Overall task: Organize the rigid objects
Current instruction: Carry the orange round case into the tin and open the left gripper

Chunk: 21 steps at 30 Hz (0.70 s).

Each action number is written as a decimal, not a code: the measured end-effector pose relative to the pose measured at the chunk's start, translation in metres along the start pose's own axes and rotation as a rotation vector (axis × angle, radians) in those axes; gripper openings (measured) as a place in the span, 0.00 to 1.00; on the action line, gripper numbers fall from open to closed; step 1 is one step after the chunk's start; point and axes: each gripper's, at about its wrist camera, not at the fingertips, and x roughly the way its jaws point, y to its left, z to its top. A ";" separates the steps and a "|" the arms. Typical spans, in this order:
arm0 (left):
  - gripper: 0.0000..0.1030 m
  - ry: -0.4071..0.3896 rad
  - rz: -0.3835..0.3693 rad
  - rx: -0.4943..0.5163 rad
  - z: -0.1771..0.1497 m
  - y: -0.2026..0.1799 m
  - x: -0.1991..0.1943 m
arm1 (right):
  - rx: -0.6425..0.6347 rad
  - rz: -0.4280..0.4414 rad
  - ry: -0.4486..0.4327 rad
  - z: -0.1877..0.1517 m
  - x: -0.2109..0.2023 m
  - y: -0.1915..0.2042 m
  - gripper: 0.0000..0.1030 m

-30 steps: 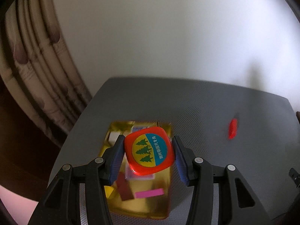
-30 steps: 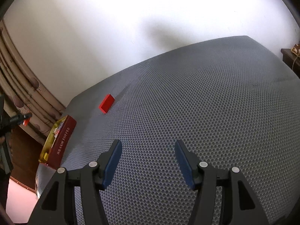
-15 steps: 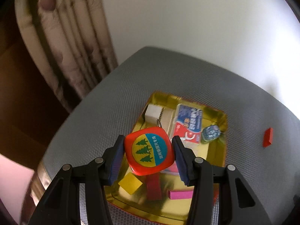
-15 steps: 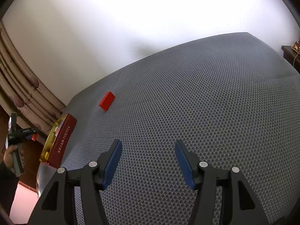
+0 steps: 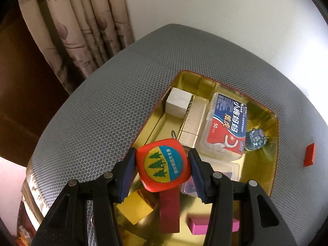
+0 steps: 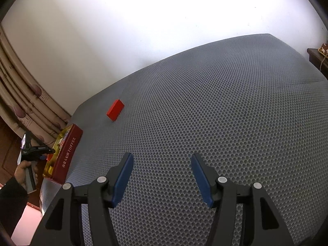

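A: What has the left gripper [image 5: 163, 169] got?

B: A red tape measure [image 5: 163, 166] with a round yellow and blue label showing three green trees. The blue fingers [image 5: 127, 174] are clamped on its two sides, and it hangs over the near end of the tin [image 5: 273, 164].

A: Which tin?

B: An open one, gold inside, red outside, standing near the left edge of the grey dimpled table [image 5: 98, 119]. In the right wrist view its red side [image 6: 68, 157] reads TOFFEE.

A: What lies in it?

B: A white block [image 5: 178, 103] in the far corner, a ribbed beige box [image 5: 192, 126] just beside it, then a clear box with a red and blue label [image 5: 226, 127], and a small blue patterned cube [image 5: 255, 140] against the right wall. Nearer the camera are a yellow block [image 5: 134, 208], a dark red bar [image 5: 169, 212], a pink block [image 5: 197, 226] and a clear case [image 5: 229, 169], partly hidden by the fingers.

A: Anything outside the tin?

B: One red block [image 6: 115, 109] on the table, well apart from the tin, toward the wall.

A: And the right gripper [image 6: 162, 177]?

B: Its fingers stand apart with nothing between them, over bare table. At the left edge of its view a hand [image 6: 25, 169] in a dark sleeve holds the other gripper by the tin.
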 end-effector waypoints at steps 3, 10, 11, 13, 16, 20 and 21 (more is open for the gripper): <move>0.45 0.011 0.010 0.004 0.001 -0.004 0.005 | -0.005 -0.004 0.001 -0.002 -0.001 0.001 0.58; 0.45 0.022 0.015 0.009 0.002 -0.007 0.009 | 0.003 -0.006 0.005 -0.003 0.001 -0.002 0.58; 0.45 0.023 0.015 0.008 0.002 -0.006 0.008 | 0.000 -0.006 0.005 -0.004 0.002 -0.002 0.58; 0.45 0.029 0.009 0.002 0.002 -0.004 0.009 | -0.003 -0.006 0.009 -0.005 0.003 -0.001 0.58; 0.45 0.036 0.002 0.000 0.003 -0.002 0.009 | -0.008 -0.011 0.017 -0.006 0.006 0.000 0.58; 0.46 0.041 -0.026 0.000 0.002 0.003 0.011 | -0.016 -0.023 0.033 -0.011 0.012 0.005 0.58; 0.46 0.046 -0.038 0.001 0.002 0.005 0.011 | -0.021 -0.028 0.038 -0.012 0.014 0.007 0.58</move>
